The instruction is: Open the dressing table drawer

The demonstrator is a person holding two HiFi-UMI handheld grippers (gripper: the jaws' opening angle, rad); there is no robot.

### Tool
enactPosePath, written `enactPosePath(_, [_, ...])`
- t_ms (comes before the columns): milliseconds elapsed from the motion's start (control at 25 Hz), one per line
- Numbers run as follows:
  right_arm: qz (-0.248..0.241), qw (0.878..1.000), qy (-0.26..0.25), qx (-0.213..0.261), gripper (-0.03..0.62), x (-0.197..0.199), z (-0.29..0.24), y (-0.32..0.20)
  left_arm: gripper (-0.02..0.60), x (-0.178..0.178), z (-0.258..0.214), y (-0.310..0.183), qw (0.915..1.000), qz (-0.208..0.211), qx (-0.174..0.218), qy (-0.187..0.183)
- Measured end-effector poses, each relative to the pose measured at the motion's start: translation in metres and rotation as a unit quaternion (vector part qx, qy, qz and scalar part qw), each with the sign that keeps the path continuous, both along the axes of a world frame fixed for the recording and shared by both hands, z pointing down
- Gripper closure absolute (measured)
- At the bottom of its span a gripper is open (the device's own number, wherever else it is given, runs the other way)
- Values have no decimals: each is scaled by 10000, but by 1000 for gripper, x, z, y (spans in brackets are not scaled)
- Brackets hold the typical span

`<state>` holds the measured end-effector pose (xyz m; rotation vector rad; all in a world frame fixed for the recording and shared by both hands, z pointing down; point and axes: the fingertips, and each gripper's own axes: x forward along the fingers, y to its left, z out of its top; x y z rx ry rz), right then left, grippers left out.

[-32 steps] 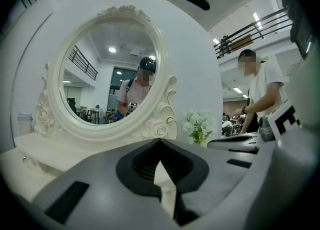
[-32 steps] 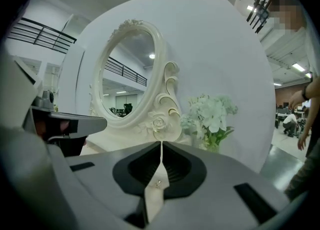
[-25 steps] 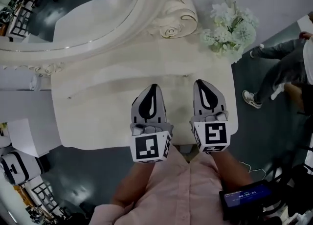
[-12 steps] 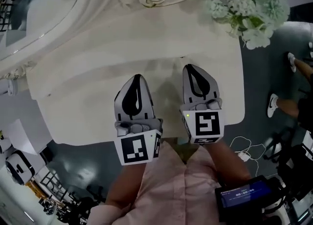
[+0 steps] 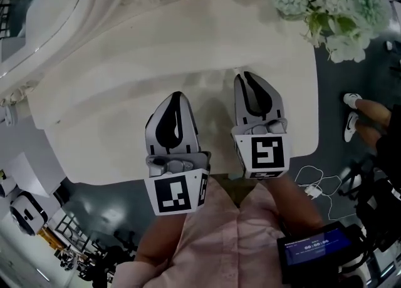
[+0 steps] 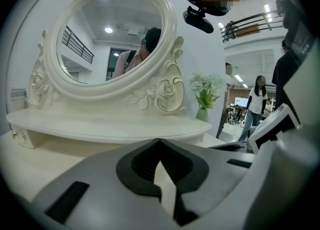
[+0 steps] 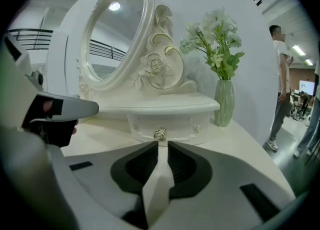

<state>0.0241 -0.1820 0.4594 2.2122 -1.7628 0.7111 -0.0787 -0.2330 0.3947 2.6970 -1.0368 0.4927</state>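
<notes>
Over the front edge of the dressing table [image 5: 106,149], the person holds both grippers side by side, pointing toward the back edge where the oval mirror [image 6: 110,34] stands. The left gripper [image 6: 160,140] has its jaws clenched tip to tip with nothing in them, and it faces the mirror side of the table, away from the job.

The right gripper [image 7: 162,145] is the one lined up for the work. Its jaws have just been opening and now stand a narrow slit apart. Nothing sits between them, only bare tabletop showing through.

Straight ahead of that slit is the drawer [image 7: 162,124], a small one set under the raised shelf [image 7: 165,106] along the back edge. Its round knob [image 7: 160,134] is in the middle of its face. The vase [image 7: 223,101] of flowers [image 7: 215,34] stands just beside it at the back right corner.

The drawer front looks flush with its surround, so I judge it fully closed. The knob is well apart from the jaw tips and untouched.

By my reckoning the task has barely begun, with only the aiming done. Left to do are spreading the jaws wider, reaching across the tabletop to the knob, closing on it and drawing it toward the front edge.
</notes>
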Motion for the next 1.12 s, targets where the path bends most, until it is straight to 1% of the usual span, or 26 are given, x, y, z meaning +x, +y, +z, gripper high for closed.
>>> enactPosePath(80, [-69, 10000, -37, -8, 477, -4, 1, -2, 574, 1, 3, 0, 10000, 19, -28, -9])
enactPosePath(120, [-84, 10000, -32, -27, 463, -5, 1, -3, 574, 1, 4, 0, 10000, 24, -37, -11])
enactPosePath(560, [-26, 9996, 101, -272, 459, 5, 7, -14, 574, -2, 9, -7, 9999, -5, -130, -32])
enactPosePath(1120, [-42, 9993, 137, -337, 457, 6, 6, -28, 574, 0, 6, -10, 9998, 24, -172, 16])
